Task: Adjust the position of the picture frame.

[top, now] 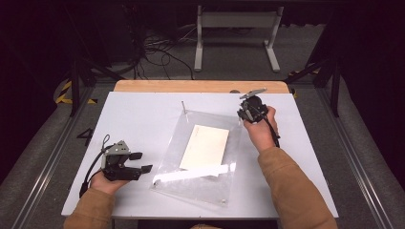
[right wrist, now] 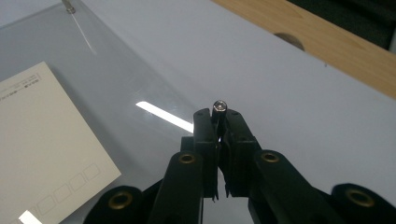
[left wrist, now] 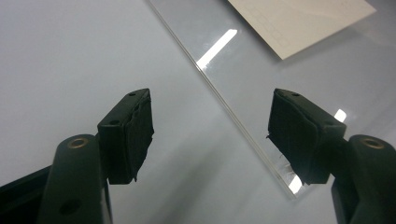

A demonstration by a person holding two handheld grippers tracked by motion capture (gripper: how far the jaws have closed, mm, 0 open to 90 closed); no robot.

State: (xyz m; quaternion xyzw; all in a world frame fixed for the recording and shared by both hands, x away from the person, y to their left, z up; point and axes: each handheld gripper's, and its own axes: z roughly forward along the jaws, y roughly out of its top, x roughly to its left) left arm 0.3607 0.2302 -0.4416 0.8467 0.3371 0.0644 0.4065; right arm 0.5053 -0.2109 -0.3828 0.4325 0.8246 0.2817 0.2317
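Your right gripper (right wrist: 219, 122) is clamped on a small silver metal screw (right wrist: 219, 107) held upright above the far right corner of the clear acrylic sheet (top: 200, 188), while your left gripper (left wrist: 210, 135) gapes empty at its near left edge

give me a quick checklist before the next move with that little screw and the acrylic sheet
1. Screw clamped in the right gripper: ok, its head shows above the shut jaws.
2. Left gripper free: ok, jaws open, nothing between them.
3. Acrylic sheet flat on the table: ok.
4. Envelope lying within the sheet's outline: ok.
5. Standoff upright at the sheet's far left corner: ok.
6. Hole ready at the corner near the right gripper: cannot tell.
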